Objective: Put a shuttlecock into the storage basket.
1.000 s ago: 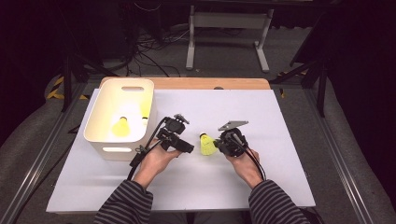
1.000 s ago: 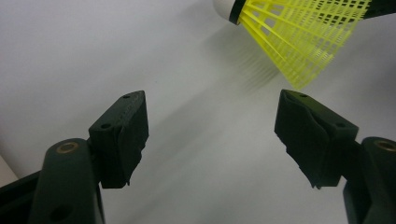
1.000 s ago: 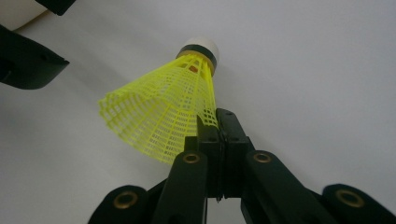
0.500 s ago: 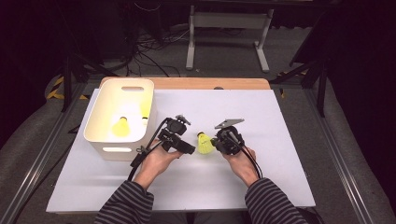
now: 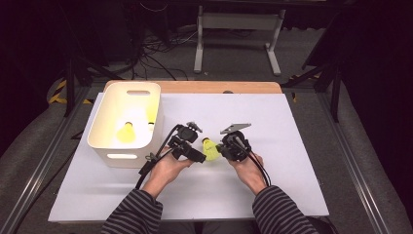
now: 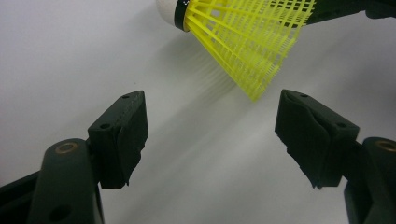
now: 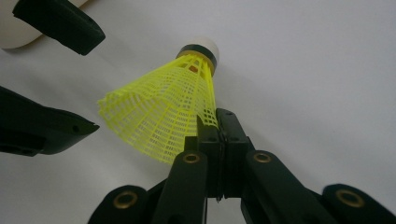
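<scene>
A yellow plastic shuttlecock (image 5: 210,149) with a white cork tip hangs just above the white table between my two grippers. My right gripper (image 5: 223,150) is shut on the rim of its mesh skirt; in the right gripper view the two jaws (image 7: 218,116) pinch one edge of the shuttlecock (image 7: 163,112), cork pointing away. My left gripper (image 5: 197,157) stands open to the left of it. In the left gripper view the jaws (image 6: 210,126) are wide apart with nothing between them, and the shuttlecock (image 6: 247,37) hangs a little beyond their tips.
A white basket (image 5: 104,112) stands at the table's left, close to my left hand. Inside lie a yellow shuttlecock (image 5: 126,132) and another one (image 5: 152,114) against the right wall. Bare white tabletop (image 5: 302,161) spreads to the right. A metal stand (image 5: 236,29) is on the floor behind.
The right gripper has crept slightly left with the shuttlecock, nearer the left gripper. The left hand has stayed where it was.
</scene>
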The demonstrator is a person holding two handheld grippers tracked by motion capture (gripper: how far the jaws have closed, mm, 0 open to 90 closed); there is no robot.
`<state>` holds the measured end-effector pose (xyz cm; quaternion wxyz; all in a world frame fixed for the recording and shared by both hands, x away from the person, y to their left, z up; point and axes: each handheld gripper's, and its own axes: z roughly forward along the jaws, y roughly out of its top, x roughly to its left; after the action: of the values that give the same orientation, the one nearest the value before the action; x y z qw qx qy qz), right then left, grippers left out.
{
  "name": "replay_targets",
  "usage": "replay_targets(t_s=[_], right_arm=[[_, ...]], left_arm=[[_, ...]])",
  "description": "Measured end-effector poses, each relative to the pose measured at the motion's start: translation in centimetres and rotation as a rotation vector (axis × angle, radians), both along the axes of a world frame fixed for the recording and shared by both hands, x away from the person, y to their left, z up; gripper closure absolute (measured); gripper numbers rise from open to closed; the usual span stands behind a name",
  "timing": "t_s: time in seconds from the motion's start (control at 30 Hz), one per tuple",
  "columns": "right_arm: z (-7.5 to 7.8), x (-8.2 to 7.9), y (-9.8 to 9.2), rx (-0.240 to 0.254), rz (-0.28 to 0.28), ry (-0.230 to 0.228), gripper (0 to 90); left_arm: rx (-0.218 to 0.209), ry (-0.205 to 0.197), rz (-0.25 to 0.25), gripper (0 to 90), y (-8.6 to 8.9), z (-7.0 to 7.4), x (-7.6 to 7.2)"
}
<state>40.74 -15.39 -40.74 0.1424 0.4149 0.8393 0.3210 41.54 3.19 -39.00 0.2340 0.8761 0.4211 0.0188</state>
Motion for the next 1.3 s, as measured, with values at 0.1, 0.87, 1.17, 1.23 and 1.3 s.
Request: replay_targets(t_s=[0.1, 0.87, 1.17, 1.23, 1.3], right_arm=[[-0.03, -0.02, 0.14, -0.002, 0.008, 0.001, 89.8], [0.11, -0.38, 0.44, 0.021, 0.033, 0.011, 89.7], [0.10, -0.40, 0.61, 0.029, 0.044, 0.016, 89.6], [0.14, -0.42, 0.67, 0.029, 0.045, 0.018, 89.6], [0.16, -0.43, 0.74, 0.032, 0.048, 0.018, 89.6]], left_arm=[[0.004, 0.003, 0.000, 26.5, -0.03, -0.15, 0.16], [-0.013, -0.023, 0.018, 45.2, 0.16, -0.42, 0.72], [-0.028, -0.024, 0.001, 62.9, 0.02, -0.46, 0.68], [-0.030, -0.029, -0.002, 66.3, 0.06, -0.43, 0.70], [-0.034, -0.030, -0.002, 69.7, 0.07, -0.40, 0.70]])
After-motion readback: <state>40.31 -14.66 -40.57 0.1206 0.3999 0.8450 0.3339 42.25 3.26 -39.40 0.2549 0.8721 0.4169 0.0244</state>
